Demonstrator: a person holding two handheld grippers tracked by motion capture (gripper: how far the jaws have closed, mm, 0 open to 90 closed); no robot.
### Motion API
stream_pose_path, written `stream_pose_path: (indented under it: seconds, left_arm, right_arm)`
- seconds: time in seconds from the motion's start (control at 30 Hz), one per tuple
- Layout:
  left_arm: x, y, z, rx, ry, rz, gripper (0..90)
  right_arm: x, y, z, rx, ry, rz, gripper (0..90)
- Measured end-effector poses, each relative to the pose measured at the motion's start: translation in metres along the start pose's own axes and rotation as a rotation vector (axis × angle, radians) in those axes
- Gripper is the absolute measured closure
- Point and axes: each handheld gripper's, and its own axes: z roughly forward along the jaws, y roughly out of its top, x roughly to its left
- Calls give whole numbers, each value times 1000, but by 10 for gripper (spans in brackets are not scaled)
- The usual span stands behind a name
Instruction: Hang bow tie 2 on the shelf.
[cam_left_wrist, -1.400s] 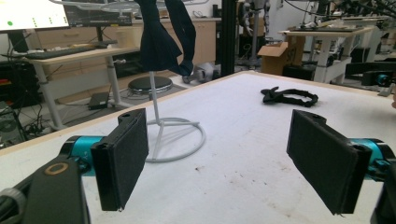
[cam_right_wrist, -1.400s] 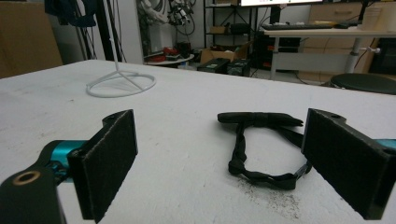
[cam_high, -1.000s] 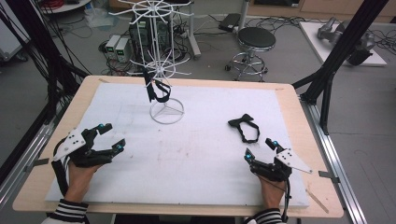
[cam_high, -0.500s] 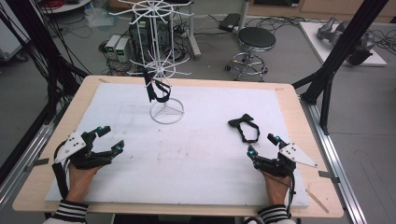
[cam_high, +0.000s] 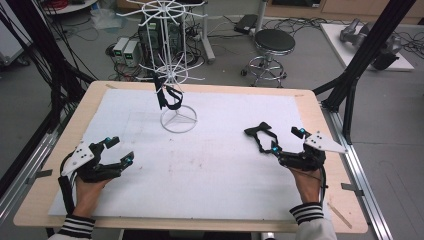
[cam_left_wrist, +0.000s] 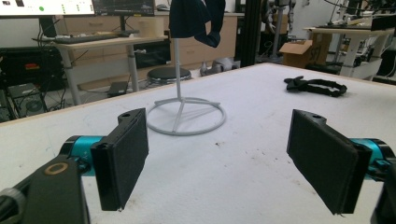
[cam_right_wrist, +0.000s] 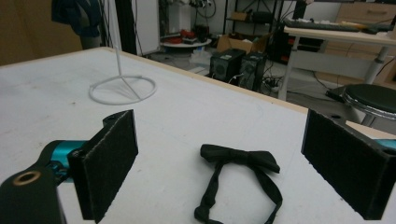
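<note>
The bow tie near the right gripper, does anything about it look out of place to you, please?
Somewhat: the bow tie lies flat on the white mat with its strap loosely sprawled, while another dark tie hangs on the white wire stand. Nothing looks damaged.

black tongs (cam_high: 289, 140), black-and-white striped cuffs (cam_high: 306, 212)

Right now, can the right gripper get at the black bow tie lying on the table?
Probably yes: the right gripper is open, the bow tie lies flat just ahead of its jaws, and nothing sits between them on the white mat.

Bow tie (cam_high: 261, 135) right of stand (cam_high: 172, 75)
</note>
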Motion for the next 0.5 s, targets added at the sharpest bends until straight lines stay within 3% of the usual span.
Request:
stream_pose_path:
  seconds: [0.3,0.5]
  left_arm:
    - [0,-1,0,1,1,-4,212]
    - [0,-4,0,5,13,-11,212]
  right_arm:
    - [-17,18,13,48,18,-27,100]
    - [-29,31,23,109,36,-60,100]
